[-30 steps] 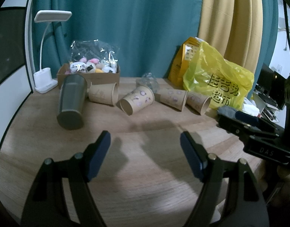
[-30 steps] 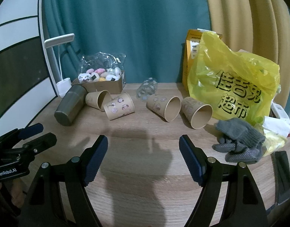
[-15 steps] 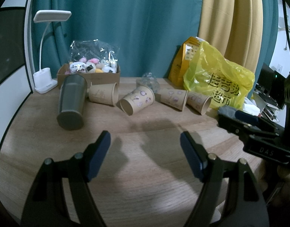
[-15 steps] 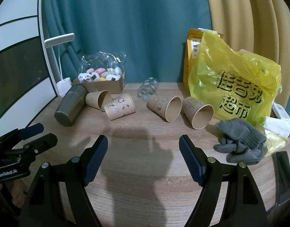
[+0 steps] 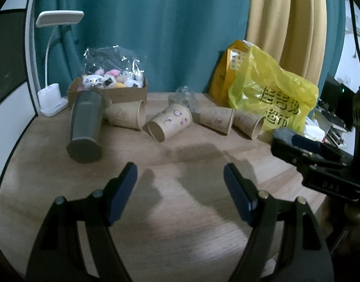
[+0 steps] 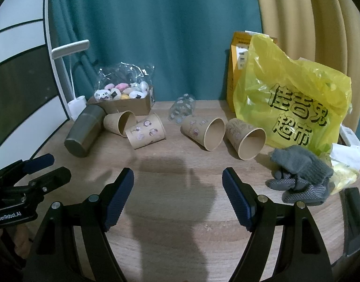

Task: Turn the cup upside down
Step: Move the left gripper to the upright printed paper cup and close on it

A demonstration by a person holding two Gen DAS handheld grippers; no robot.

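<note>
Several brown paper cups lie on their sides in a row across the wooden table: a plain one, a sticker-covered one, another and the rightmost. A grey metal tumbler lies on its side at the left. My left gripper is open and empty, well short of the cups. My right gripper is open and empty, also short of them.
A cardboard box of small toys and a white desk lamp stand at the back left. A yellow plastic bag and grey gloves sit at the right. A crumpled clear wrapper lies behind the cups.
Both views shift very slightly; the cups and tumbler have not moved. Both grippers stay open.
</note>
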